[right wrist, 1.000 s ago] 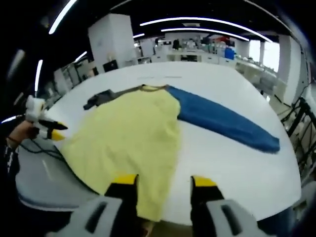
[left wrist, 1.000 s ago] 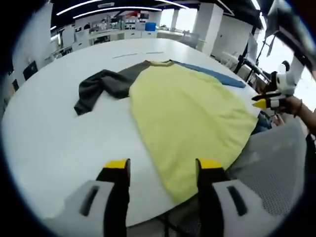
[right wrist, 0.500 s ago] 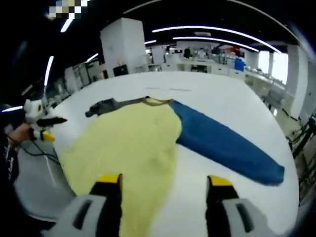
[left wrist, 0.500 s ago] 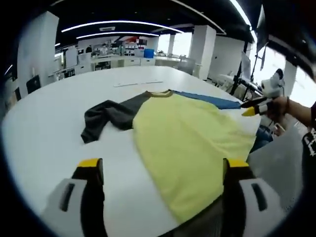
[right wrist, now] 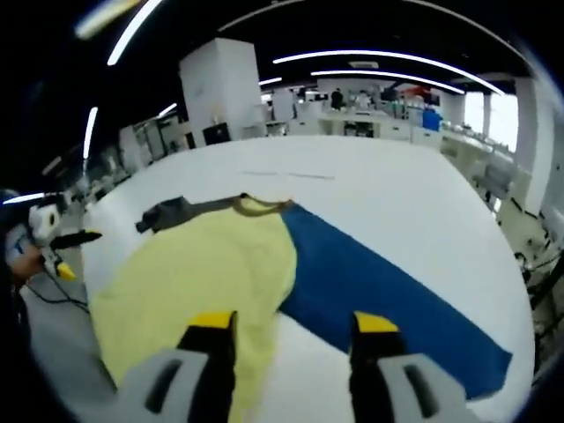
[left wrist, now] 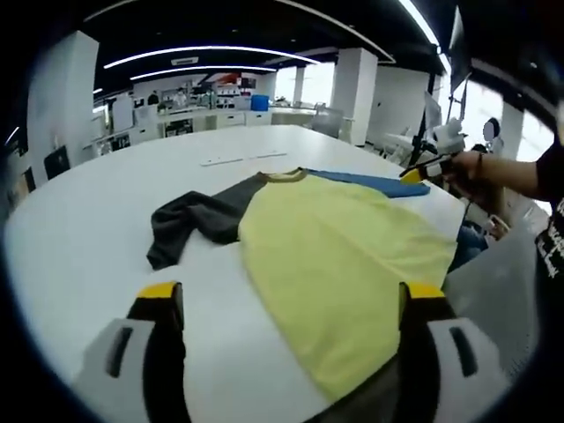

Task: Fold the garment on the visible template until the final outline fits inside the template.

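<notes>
A broad white bench point(left wrist: 70, 238) carries a long-sleeved shirt point(left wrist: 339, 256) spread flat across it, with a pale yellow body, one dark grey sleeve point(left wrist: 189, 220) and one blue sleeve point(right wrist: 379, 304). In the left gripper view the yellow body lies in the middle of the bench and runs to the near edge, where its hem hangs just over; the grey sleeve is bent and crumpled beside the collar, and the blue sleeve shows as a thin strip beyond the far shoulder. In the right gripper view the blue sleeve stretches straight out from the collar across the white top, lying flat, with the grey sleeve on the far side of the yellow body.

The left tongs point(left wrist: 286, 295) stand wide apart above the near hem, clamping nothing. The right tongs point(right wrist: 295, 322) are also apart and empty, poised over the line where the yellow body meets the blue sleeve.

A hand point(left wrist: 467, 167) holding the right tongs shows beyond the blue sleeve's end in the left gripper view.
</notes>
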### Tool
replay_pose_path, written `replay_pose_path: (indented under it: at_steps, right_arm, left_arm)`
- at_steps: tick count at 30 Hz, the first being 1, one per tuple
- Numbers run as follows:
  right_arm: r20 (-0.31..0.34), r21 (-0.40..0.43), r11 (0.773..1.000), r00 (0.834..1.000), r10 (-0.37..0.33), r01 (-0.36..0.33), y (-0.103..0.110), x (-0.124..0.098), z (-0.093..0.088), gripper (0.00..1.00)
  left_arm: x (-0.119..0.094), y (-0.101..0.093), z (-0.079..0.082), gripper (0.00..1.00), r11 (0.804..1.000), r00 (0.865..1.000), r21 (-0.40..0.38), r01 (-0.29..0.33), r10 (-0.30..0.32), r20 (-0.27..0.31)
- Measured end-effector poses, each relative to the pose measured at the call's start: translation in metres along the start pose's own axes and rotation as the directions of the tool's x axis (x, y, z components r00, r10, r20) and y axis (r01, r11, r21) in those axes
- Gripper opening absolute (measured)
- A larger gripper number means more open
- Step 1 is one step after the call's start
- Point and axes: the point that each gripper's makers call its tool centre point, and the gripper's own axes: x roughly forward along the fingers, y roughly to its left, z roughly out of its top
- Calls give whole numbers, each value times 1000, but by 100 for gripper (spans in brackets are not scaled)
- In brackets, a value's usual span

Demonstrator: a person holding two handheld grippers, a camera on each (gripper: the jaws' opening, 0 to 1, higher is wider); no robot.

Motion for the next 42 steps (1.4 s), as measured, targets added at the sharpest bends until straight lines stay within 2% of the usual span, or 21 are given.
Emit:
replay_pose_path:
  at_steps: [5, 8, 11, 17, 21, 24, 26, 27, 29, 32, 35, 42]
  right_arm:
    - [-44, -77, 997, 999, 0, -4, -10, 19, -4, 33]
    - [-84, -104, 995, 996, 6, -14, -14, 29, -11, 17]
    - [-110, -142, 989, 994, 19, -34, -10, 32, -16, 17]
    - [-118, -206, 972, 989, 94, -117, 8, 41, -17, 17]
    - [-142, -247, 959, 984, 107, -140, 16, 45, -22, 16]
    - [-166, -288, 948, 982, 90, -135, 14, 49, -29, 15]
    - [-170, -333, 936, 984, 60, -114, 4, 53, -32, 10]
    - [-144, -349, 931, 988, 61, -109, 5, 54, -28, 7]
    - [-150, -364, 924, 987, 65, -116, 6, 56, -28, 1]
    - [-144, -403, 910, 989, 38, -94, 5, 58, -24, 0]
    - [-115, -391, 919, 993, 6, -51, -3, 57, -16, 0]
    - [-43, -323, 946, 998, -52, 36, -21, 50, 4, 0]
  left_arm:
    - [1, 3, 2, 99, 1000, 1000, 7, 4, -4, 1]
    - [2, 7, 3, 99, 1000, 1000, 18, -11, 10, 2]
    - [3, 7, 5, 99, 999, 1000, 32, -17, 18, -1]
    - [4, 8, 4, 99, 999, 1000, 26, -21, 21, -4]
    - [4, 5, 4, 97, 999, 1000, 28, -19, 19, -12]
    - [3, 6, 3, 97, 999, 1000, 31, -22, 22, -6]
    - [3, 9, 1, 97, 999, 1000, 27, -22, 22, -5]
    - [3, 9, 1, 96, 999, 1000, 23, -23, 23, -3]
    - [3, 8, 1, 96, 999, 1000, 21, -26, 26, -1]
    - [3, 6, 1, 94, 999, 999, 32, -36, 36, -16]
    - [3, 10, -2, 91, 998, 999, 39, -39, 40, -21]
    - [5, 2, 1, 92, 999, 1000, 28, -22, 23, -18]
